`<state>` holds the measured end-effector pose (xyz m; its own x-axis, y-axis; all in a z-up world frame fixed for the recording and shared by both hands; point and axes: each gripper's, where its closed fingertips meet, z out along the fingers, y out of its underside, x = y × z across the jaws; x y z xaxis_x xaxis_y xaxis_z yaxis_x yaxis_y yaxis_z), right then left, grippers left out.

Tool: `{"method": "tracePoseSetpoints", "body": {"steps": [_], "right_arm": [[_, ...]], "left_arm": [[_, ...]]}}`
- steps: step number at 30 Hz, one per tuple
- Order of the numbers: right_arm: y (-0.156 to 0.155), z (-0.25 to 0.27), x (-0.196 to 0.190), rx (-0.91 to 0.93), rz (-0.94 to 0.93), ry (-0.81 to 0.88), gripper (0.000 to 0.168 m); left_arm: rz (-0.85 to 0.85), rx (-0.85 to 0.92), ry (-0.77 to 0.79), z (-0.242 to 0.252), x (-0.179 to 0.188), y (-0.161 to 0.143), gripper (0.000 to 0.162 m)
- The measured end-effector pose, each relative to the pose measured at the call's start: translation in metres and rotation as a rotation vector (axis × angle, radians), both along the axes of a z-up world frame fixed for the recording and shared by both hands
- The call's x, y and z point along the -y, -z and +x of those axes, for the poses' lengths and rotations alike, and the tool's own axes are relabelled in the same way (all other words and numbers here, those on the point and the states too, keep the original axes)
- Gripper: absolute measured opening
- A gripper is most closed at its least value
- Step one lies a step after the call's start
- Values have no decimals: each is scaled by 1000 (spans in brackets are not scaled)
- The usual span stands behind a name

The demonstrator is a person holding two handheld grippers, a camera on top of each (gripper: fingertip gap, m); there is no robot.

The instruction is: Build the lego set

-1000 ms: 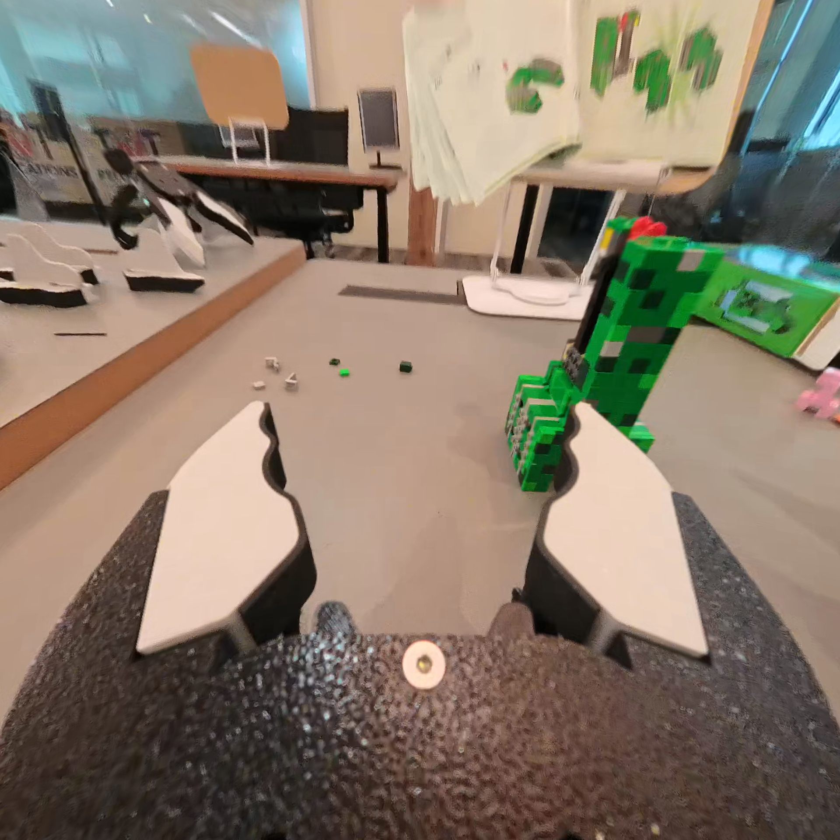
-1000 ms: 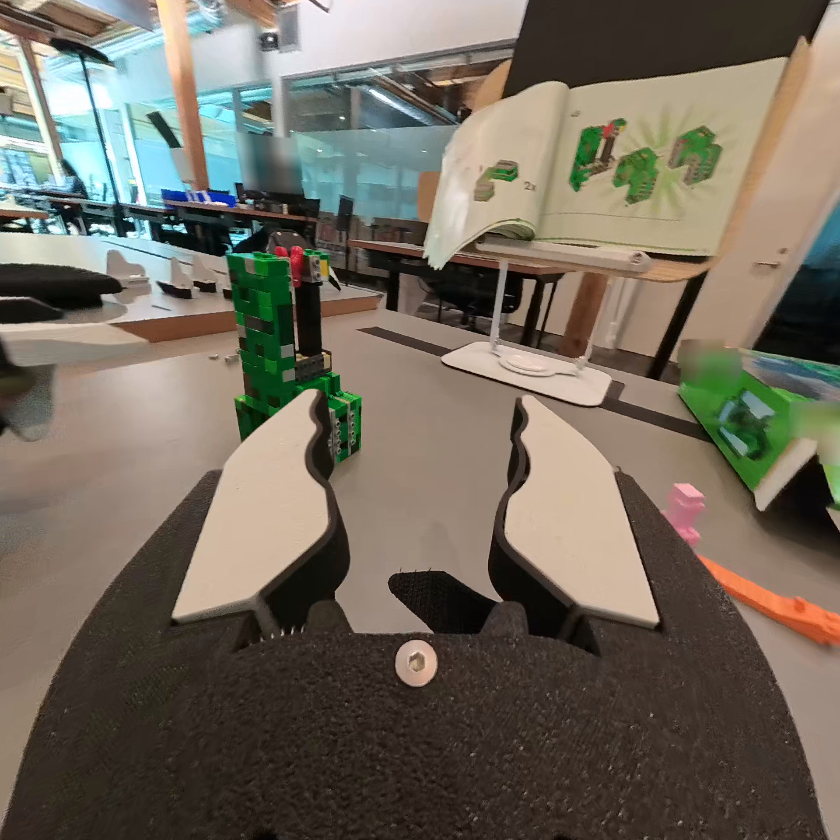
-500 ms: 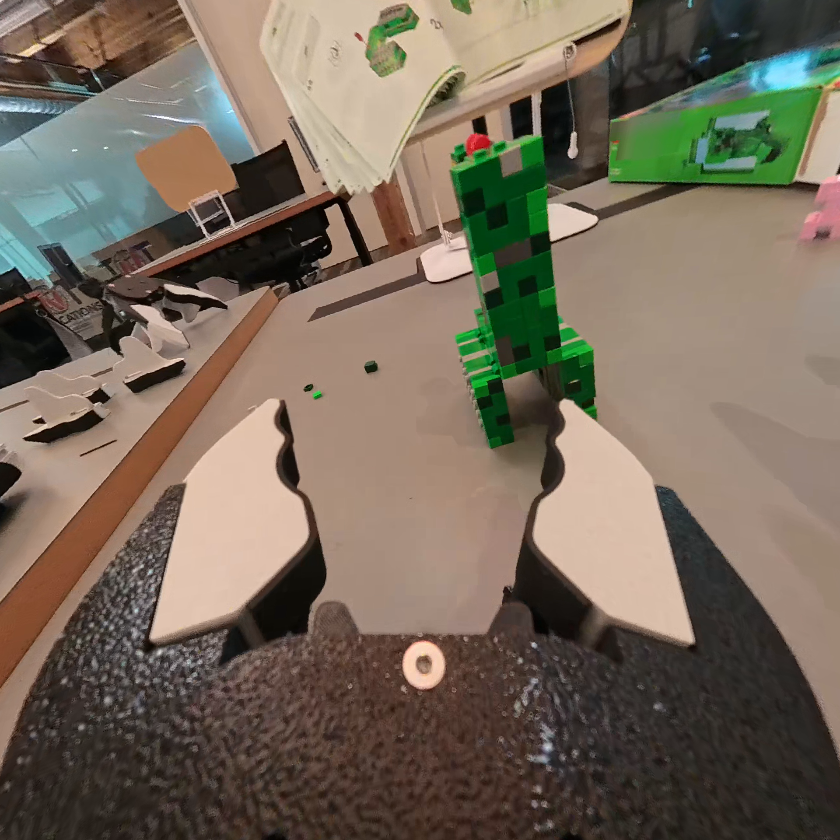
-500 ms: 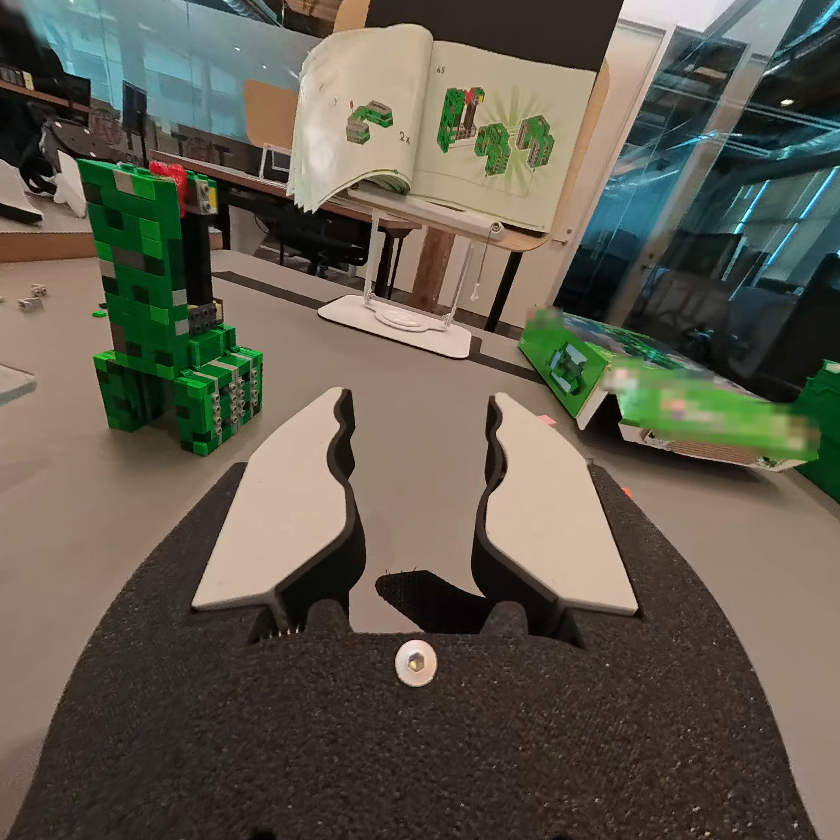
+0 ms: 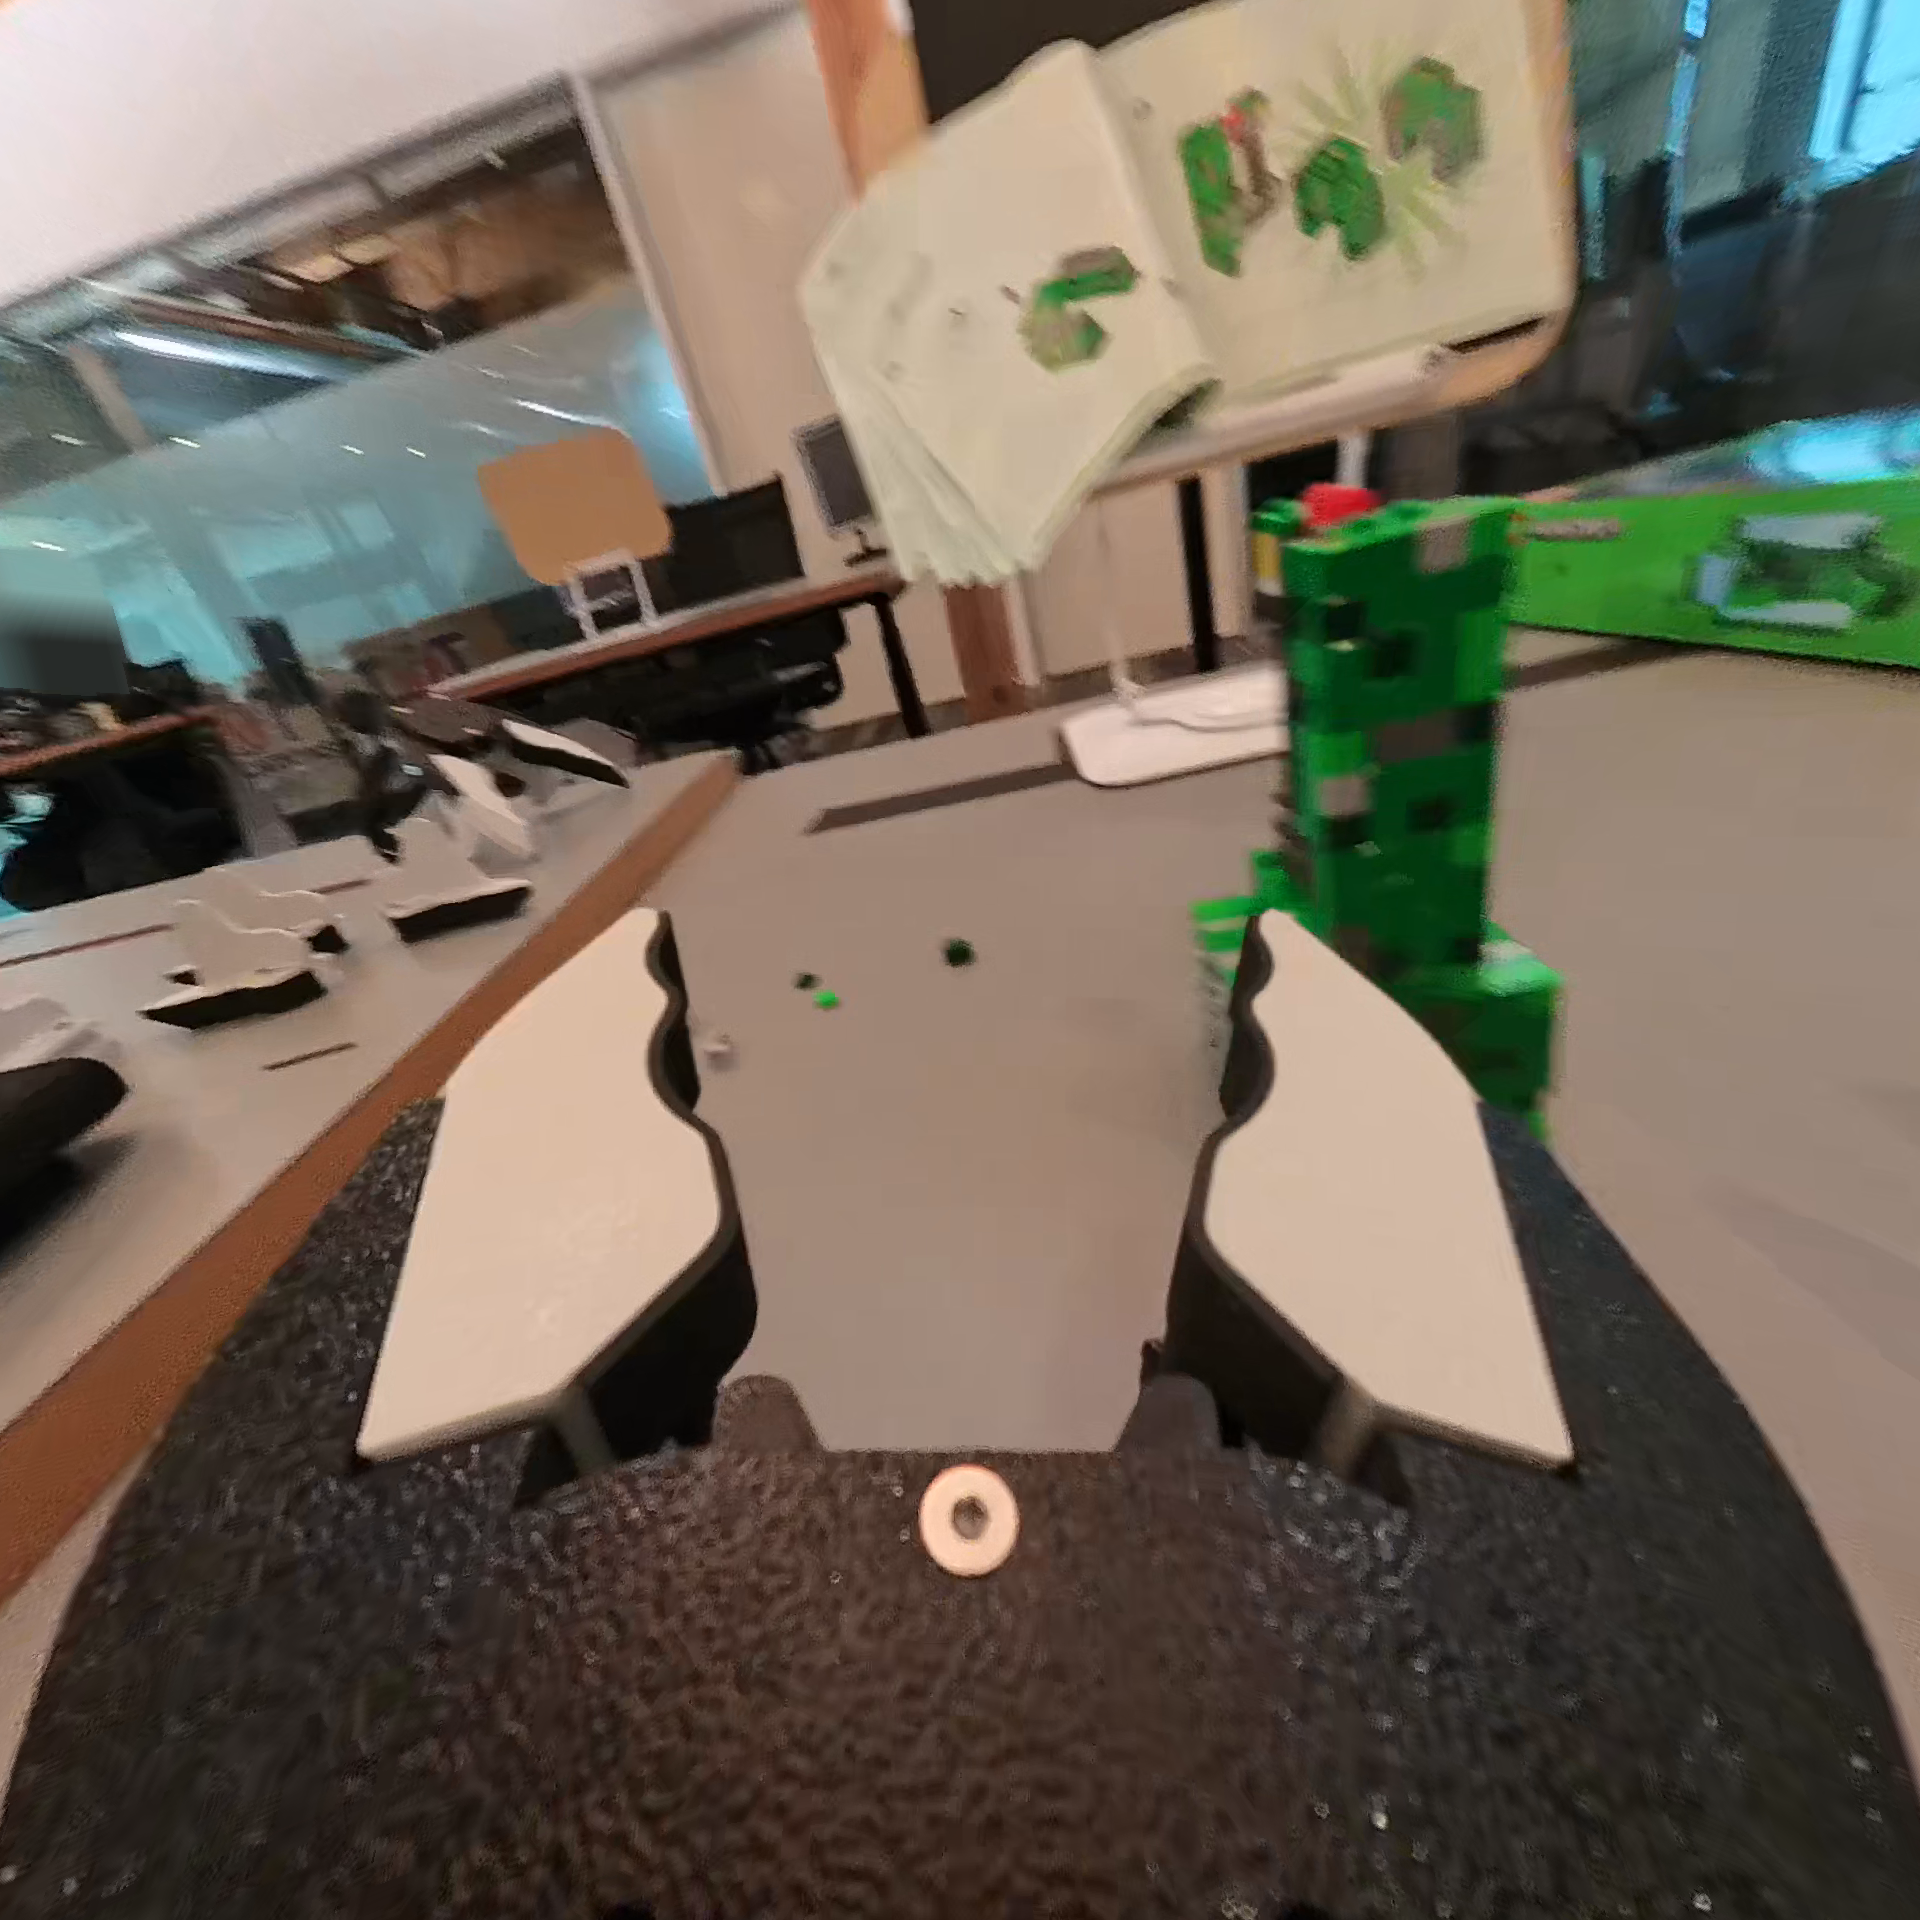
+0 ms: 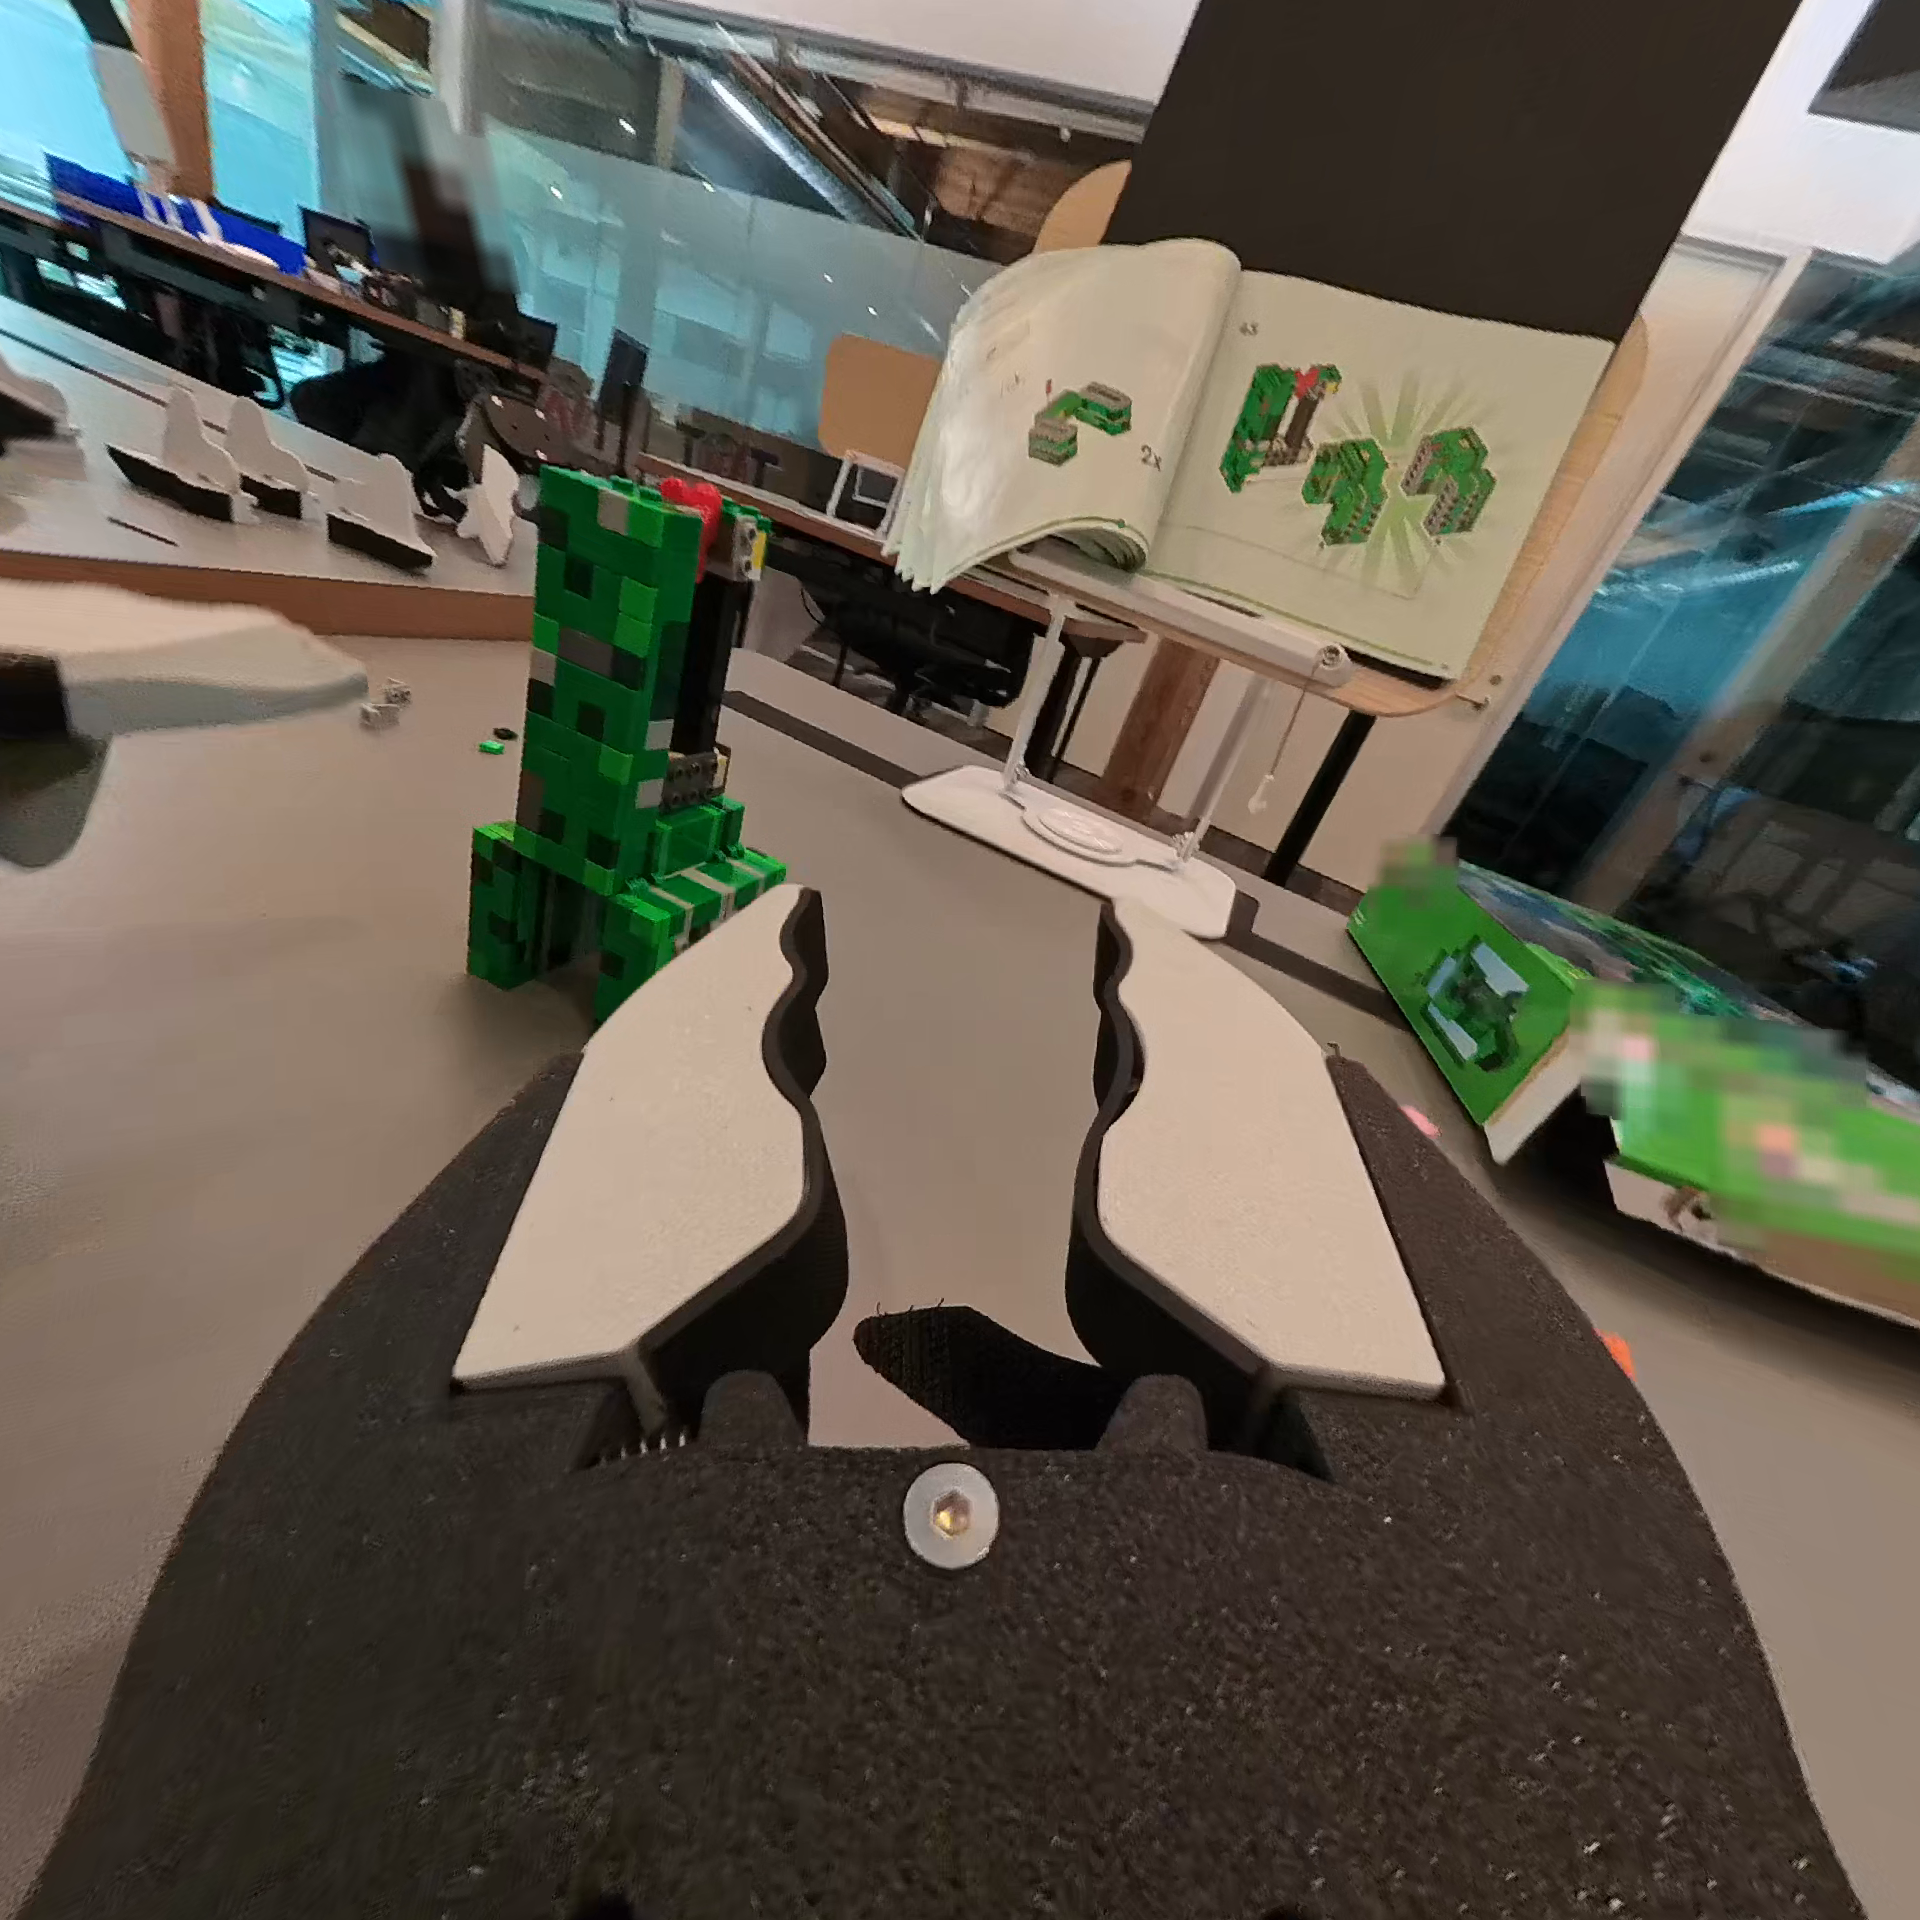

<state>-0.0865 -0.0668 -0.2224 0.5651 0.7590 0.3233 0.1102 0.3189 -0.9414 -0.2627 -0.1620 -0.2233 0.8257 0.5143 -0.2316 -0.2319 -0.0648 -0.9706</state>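
A tall green brick figure (image 5: 1392,748) stands upright on the grey table, with a red piece on top. In the left wrist view it is just right of my open, empty left gripper (image 5: 961,935). In the right wrist view the figure (image 6: 608,727) stands to the left of my right gripper (image 6: 961,914), which is open and empty. A few small loose bricks (image 5: 826,1000) lie on the table ahead of the left gripper. The left gripper's finger (image 6: 187,660) shows at the left edge of the right wrist view.
An open instruction booklet (image 6: 1226,447) rests on a white stand (image 6: 1081,842) at the back. A green set box (image 6: 1538,1018) lies at the right. A raised side table (image 5: 187,1039) with spare gripper fingers runs along the left.
Both grippers have swung round, so the figure sits farther right in the left view and nearer the centre in the right view. Both stay open and empty.
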Motion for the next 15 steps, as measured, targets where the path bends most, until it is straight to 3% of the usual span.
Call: {"method": "tracePoseSetpoints", "body": {"steps": [5, 8, 11, 15], "right_arm": [[-8, -36, -43, -3, 99, -75, 45], [-7, -68, -70, -47, 4, -180, 45], [-1, -86, -82, -28, -66, -195, 41], [-11, -69, -70, -110, -82, -230, 34]], "left_arm": [[94, -2, -130, -74, -29, -11, 91], [140, -54, -196, -114, -58, -20, 76], [146, -140, -156, -124, -85, -28, 74], [150, -192, -47, -97, -84, -34, 72]]}}
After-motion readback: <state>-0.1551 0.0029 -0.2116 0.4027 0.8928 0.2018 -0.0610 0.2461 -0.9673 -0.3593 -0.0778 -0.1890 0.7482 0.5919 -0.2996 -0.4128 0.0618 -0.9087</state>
